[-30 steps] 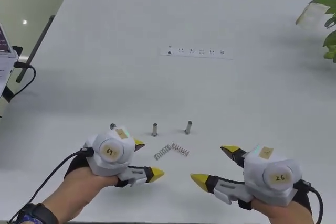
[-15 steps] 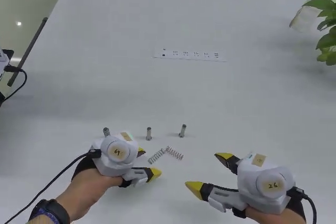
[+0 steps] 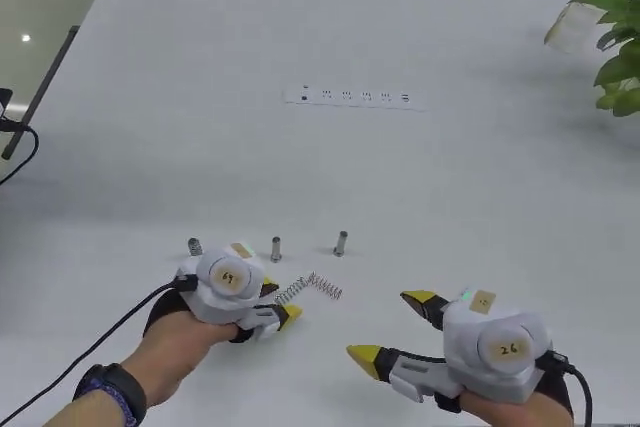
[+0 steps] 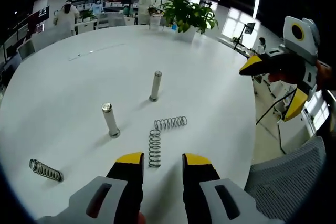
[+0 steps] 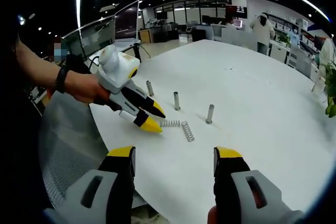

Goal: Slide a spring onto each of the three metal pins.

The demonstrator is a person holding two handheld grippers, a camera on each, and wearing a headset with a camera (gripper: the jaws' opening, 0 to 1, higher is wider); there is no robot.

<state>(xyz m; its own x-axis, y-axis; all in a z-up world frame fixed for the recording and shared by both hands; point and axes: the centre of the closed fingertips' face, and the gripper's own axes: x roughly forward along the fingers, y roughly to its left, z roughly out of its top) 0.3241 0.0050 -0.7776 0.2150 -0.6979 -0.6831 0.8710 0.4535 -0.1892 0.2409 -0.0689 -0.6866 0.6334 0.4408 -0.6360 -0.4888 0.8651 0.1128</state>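
Note:
Three short metal pins stand in a row on the white table (image 3: 450,187). The left pin (image 3: 194,247) (image 4: 46,170) wears a spring. The middle pin (image 3: 276,248) (image 4: 110,120) and the right pin (image 3: 341,243) (image 4: 155,85) are bare. Two loose springs lie in a V just in front of them, one (image 3: 291,290) (image 4: 154,148) and the other (image 3: 325,286) (image 4: 170,123). My left gripper (image 3: 280,303) (image 4: 163,159) is open with a narrow gap, its tips right at the end of the nearer spring and nothing between them. Wide open, my right gripper (image 3: 391,327) (image 5: 175,152) hangs to the right of the springs.
A white power strip (image 3: 355,97) lies flat in the middle of the table. A potted plant (image 3: 612,27) stands at the far right edge. A black cable (image 3: 110,332) trails from my left gripper. The table's near edge runs just below both hands.
My left gripper has edged toward the nearer loose spring and its jaws have narrowed. The right gripper has kept its place. The head camera has shifted a little.

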